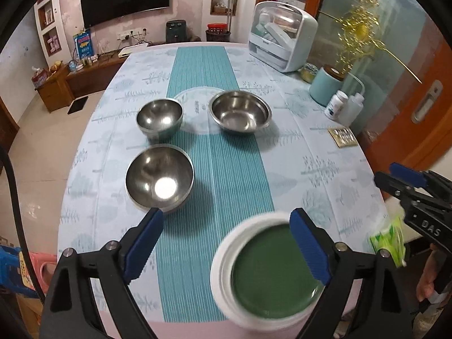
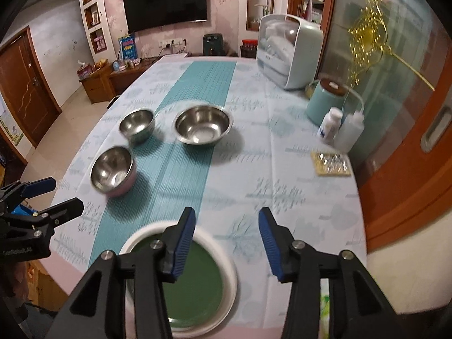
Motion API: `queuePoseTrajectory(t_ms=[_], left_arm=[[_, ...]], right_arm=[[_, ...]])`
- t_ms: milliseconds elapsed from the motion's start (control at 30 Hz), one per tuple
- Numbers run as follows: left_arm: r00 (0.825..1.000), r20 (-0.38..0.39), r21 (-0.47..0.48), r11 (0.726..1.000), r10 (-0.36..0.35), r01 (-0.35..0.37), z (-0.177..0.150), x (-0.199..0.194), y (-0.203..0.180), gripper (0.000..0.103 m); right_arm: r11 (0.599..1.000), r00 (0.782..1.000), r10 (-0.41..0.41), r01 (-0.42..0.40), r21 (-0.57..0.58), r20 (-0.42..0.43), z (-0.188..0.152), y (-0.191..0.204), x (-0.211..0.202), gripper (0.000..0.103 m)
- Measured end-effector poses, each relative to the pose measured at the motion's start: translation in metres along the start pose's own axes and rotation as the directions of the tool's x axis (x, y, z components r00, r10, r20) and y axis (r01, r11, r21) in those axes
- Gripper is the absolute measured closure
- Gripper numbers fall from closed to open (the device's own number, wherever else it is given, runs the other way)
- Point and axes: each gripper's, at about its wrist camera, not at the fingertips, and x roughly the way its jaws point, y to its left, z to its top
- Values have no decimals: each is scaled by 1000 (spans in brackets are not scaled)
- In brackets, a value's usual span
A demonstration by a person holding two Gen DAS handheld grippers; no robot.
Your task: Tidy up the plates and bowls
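A: The green plate (image 1: 275,271) sits nested on a white plate (image 1: 223,265) at the near edge of the tabletop (image 1: 310,147). Neither hand-held gripper has hold of it. The left hand-held gripper (image 1: 226,243) stands wide, with nothing pressed between its pads; the right hand-held gripper (image 2: 227,243) is part open and also empty, above the stack's right side

B: So what could go wrong?

A: My guess is the stack itself. It lies close to the tabletop's edge, so a nudge from a finger coming back down could push it off. The green plate could also slide on the white one if only one is caught

B: And the bowls?

A: Three steel ones, all empty as far as I can see. The near small bowl (image 1: 159,178) is beside the runner, the far small bowl (image 1: 159,118) just behind it, and the wide bowl (image 1: 240,111) is to the right, apart from both. They look slick, so a rim grip may slip. Stacking a small one crooked could leave it rocking

B: Anything else nearby?

A: At the right edge there are a teal canister (image 2: 325,104), a pill bottle (image 2: 329,125) and a squeeze bottle (image 2: 349,130), well apart from the bowls
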Motion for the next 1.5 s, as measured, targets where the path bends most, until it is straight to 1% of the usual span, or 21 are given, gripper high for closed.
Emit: queuePoseTrajectory(t_ms=[33,233,367,467,567,700,733,800,1000,1100,1200,1233,1267,1300,1333,1367,1400,1433,1467,1500], left_arm=[[1000,1,-4,1000,4,-4,6,3,0,13],[998,15,-33,997,67,-67,63,34,-4,13],[995,14,-34,994,101,-100,96,60,-4,13],[994,-9,-20,994,110,-110,120,88,-4,13],[992,-43,-15,992,121,-122,133,117,-5,13],[984,-92,-56,986,150,-155,147,163,3,13],[983,-103,-70,984,155,-162,149,173,6,13],[978,-128,-91,980,165,-177,154,195,10,13],[972,-178,-135,974,156,-181,166,246,15,13],[967,-191,-132,972,165,-192,172,265,18,17],[965,-200,-127,973,167,-195,178,279,18,20],[965,-202,-124,973,166,-193,180,283,18,23],[965,-205,-119,975,160,-187,182,287,18,30],[966,-211,-113,977,152,-179,183,291,18,34],[963,-224,-103,980,147,-173,185,297,18,44],[962,-233,-98,981,143,-169,185,301,18,58],[960,-246,-94,983,134,-161,185,305,18,65],[957,-263,-94,984,124,-153,185,309,19,78],[955,-277,-101,985,108,-141,184,313,19,88],[953,-283,-102,984,111,-145,182,314,20,89]], right_arm=[[1000,1000,-3,3,-4,4,6,-4,2,56],[1000,1000,-20,21,-18,22,51,-31,28,56],[1000,1000,10,-10,12,2,79,-52,57,56],[999,1000,24,-24,32,-13,99,-63,82,56],[998,999,39,-37,59,-31,118,-72,108,56],[987,988,130,-121,104,-81,134,-76,148,55],[986,985,140,-129,109,-96,137,-75,160,55],[985,982,148,-136,106,-121,140,-70,179,55],[976,959,200,-178,125,-199,147,-57,237,55],[973,950,216,-189,134,-226,149,-51,258,55],[977,948,202,-177,119,-247,152,-44,276,55],[977,946,202,-177,115,-254,153,-42,281,55],[977,943,203,-179,114,-264,153,-41,287,55],[976,938,209,-183,119,-277,153,-41,294,56],[974,933,217,-188,127,-286,153,-40,300,58],[973,931,220,-190,128,-291,153,-40,303,61],[974,928,218,-188,125,-301,152,-39,308,71],[972,921,230,-200,126,-314,151,-37,311,77],[969,917,242,-210,130,-318,150,-37,313,81],[966,912,255,-223,134,-321,150,-35,314,89]])
